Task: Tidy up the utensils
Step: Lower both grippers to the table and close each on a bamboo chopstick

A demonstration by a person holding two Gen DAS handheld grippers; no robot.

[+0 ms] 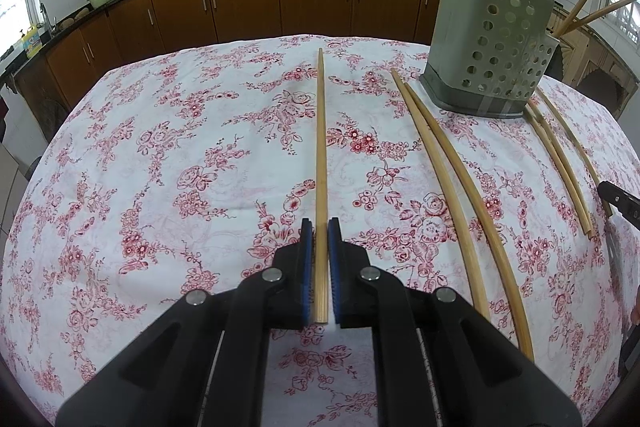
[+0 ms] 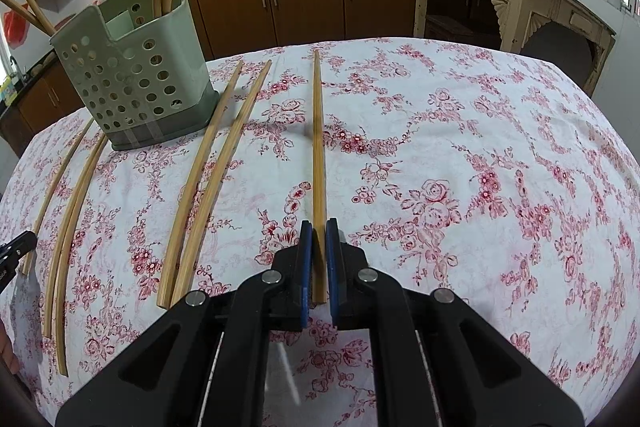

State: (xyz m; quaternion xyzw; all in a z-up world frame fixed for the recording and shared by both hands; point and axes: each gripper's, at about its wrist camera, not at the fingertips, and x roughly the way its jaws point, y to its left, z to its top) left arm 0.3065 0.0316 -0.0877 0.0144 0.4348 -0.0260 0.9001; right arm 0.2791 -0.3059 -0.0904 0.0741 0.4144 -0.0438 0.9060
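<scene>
Both tongs — left (image 1: 320,227) & right (image 2: 319,227) — each pinch one chopstick (image 1: 321,163) (image 2: 318,155) by its end above the table (image 1: 180,147), so either could swing, missing the holder (image 1: 488,39).

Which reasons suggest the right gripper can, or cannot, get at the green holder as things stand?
Probably yes: the right gripper, shut on a chopstick, has only low loose chopsticks between it and the holder.

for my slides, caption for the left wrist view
Left gripper shut on a chopstick beside the green utensil holder.
</scene>
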